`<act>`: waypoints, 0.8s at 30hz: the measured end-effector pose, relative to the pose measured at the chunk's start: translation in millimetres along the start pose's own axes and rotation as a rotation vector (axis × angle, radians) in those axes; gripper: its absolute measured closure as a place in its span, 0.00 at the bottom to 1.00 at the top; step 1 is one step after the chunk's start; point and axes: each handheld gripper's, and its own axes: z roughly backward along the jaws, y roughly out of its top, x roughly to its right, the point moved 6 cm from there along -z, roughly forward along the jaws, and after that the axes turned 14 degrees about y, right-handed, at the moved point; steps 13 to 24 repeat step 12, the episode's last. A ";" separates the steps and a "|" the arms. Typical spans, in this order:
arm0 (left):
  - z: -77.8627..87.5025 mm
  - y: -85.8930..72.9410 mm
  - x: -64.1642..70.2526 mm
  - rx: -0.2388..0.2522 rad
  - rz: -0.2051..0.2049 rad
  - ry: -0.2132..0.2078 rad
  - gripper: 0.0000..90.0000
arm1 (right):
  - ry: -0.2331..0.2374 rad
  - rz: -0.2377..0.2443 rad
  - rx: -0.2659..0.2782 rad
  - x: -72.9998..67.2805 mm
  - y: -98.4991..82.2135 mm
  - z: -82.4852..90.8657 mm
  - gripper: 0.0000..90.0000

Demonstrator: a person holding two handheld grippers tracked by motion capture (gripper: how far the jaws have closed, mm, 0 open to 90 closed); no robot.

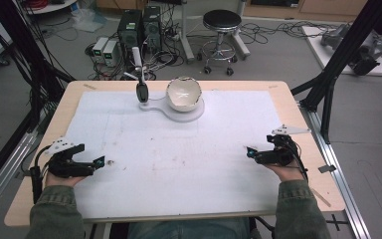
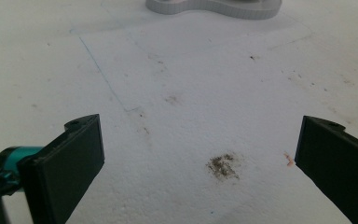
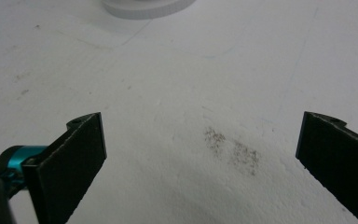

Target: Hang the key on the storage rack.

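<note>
Bowl (image 1: 183, 93), white, cracked-looking rim, tilted on a white stand (image 1: 179, 112) at the table's far middle, a dark-headed tool (image 1: 142, 91) upright just beside it; well apart from both my tongs. Left gripper (image 1: 98, 162) and right gripper (image 1: 251, 152): jaws spread wide, holding nothing, low over the white sheet (image 1: 179, 164) at its near corners, hands resting, tips turned inward. To begin well, I judge each should travel forward level, approaching the bowl from either side without knocking the stand.
</note>
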 end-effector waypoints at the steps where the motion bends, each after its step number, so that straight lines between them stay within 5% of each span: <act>1: 0.4 0.0 0.6 0.000 -0.001 -0.001 0.02 | 0.004 -0.005 0.000 0.3 -2.5 1.1 0.01; 24: 1.1 -1.2 2.9 -0.006 0.002 -0.020 0.02 | -0.026 -0.004 0.019 3.0 -11.0 5.1 0.01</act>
